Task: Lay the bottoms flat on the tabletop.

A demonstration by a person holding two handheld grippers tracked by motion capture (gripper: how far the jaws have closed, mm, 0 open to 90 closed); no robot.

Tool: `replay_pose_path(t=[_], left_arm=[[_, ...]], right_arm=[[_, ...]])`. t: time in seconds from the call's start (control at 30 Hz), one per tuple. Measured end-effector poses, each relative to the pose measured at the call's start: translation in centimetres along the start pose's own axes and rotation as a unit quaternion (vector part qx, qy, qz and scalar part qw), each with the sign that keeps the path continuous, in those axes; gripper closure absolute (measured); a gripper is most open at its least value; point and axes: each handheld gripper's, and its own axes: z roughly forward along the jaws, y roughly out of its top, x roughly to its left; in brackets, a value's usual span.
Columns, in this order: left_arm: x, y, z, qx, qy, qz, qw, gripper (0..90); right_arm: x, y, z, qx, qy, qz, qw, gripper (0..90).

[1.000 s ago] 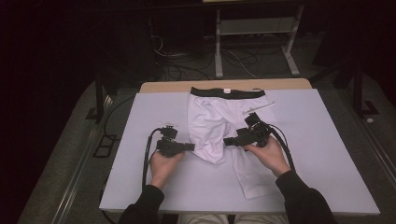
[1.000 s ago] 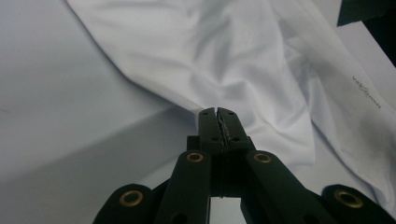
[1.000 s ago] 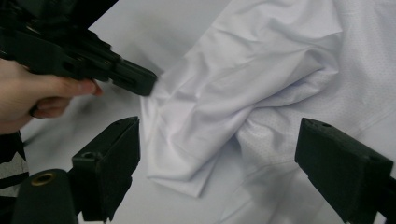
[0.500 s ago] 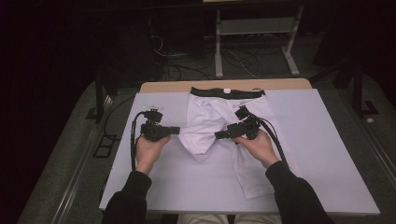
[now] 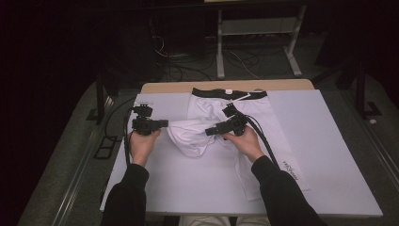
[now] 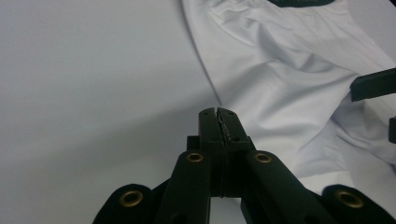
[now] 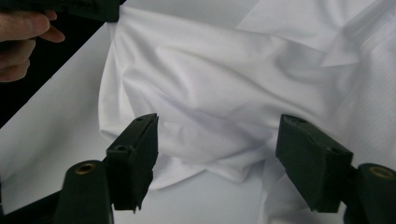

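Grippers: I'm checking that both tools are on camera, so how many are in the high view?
2: the left gripper at the shorts' left edge, the right gripper over their middle.

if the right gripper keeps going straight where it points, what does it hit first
Most likely the bunched fold of the white shorts lying straight ahead of the right gripper, whose open jaws have just been closing with no cloth between them; depth is uncertain.

Bare tabletop (image 5: 197,188) lies open from 6 to 8 o'clock of the white shorts (image 5: 207,127), and again out at 3 o'clock toward the right edge. In the middle, the bunched fold of the shorts lies between the left gripper (image 5: 162,124) and right gripper (image 5: 210,131). Beyond 12 o'clock, cables (image 5: 188,70) and a frame's legs (image 5: 294,56) seemingly crowd the dim floor.
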Motion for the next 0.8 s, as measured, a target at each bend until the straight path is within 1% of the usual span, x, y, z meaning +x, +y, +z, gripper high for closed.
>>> replay_pose_path(t=[0.07,0.13,0.2,0.27,0.3,0.33,0.43,0.5,0.53,0.6,0.67,0.7,0.73,0.77,0.8], left_arm=[[0.4,0.2,0.2,-0.001,-0.002,-0.001,1.0000,89.4],[0.5,0.3,0.3,0.000,-0.003,-0.001,1.0000,89.4],[0.4,0.4,0.4,-0.001,-0.005,0.003,1.0000,89.3],[0.3,0.5,0.5,-0.001,-0.007,0.005,1.0000,89.3],[0.3,0.5,0.6,0.000,-0.008,0.007,0.9999,89.3],[0.2,0.4,0.7,0.002,-0.008,0.008,0.9999,89.3],[0.0,0.4,0.9,0.007,-0.009,0.011,0.9999,89.3],[-0.2,0.4,1.1,0.011,-0.010,0.014,0.9998,89.3],[-0.3,0.3,1.2,0.014,-0.009,0.019,0.9997,89.2],[-0.5,0.4,1.3,0.018,-0.007,0.028,0.9994,89.2],[-0.7,0.4,1.3,0.020,-0.007,0.033,0.9992,89.2],[-0.7,0.4,1.3,0.021,-0.007,0.033,0.9992,89.2],[-0.7,0.4,1.3,0.021,-0.006,0.033,0.9992,89.2],[-0.7,0.4,1.3,0.022,-0.006,0.033,0.9992,89.2],[-0.7,0.4,1.4,0.022,-0.006,0.033,0.9992,89.2]], right_arm=[[-0.3,0.4,0.2,0.003,0.002,-0.002,1.0000,33.7],[-0.5,0.6,0.5,0.005,0.000,-0.001,1.0000,36.3],[-0.7,0.7,0.7,0.007,0.005,0.004,1.0000,39.0],[-0.9,0.6,1.2,0.009,0.022,0.012,0.9997,42.9],[-0.9,0.5,1.3,0.011,0.025,0.015,0.9995,43.1],[-0.9,0.5,1.6,0.014,0.025,0.015,0.9995,43.3],[-0.7,0.3,2.4,0.022,0.008,0.009,0.9997,43.9],[-0.7,0.2,3.1,0.028,0.017,0.018,0.9993,44.0],[-0.6,0.1,3.4,0.032,0.021,0.019,0.9991,44.0],[-0.1,-0.1,3.9,0.038,0.038,0.014,0.9985,44.0],[0.4,-0.1,4.0,0.035,0.052,0.011,0.9980,44.0],[0.8,-0.1,4.0,0.030,0.066,0.009,0.9973,44.6],[1.0,-0.1,4.0,0.028,0.073,0.007,0.9969,44.8],[1.3,-0.1,4.0,0.028,0.075,-0.005,0.9968,44.8],[1.6,-0.1,4.2,0.033,0.065,-0.016,0.9972,44.8]])
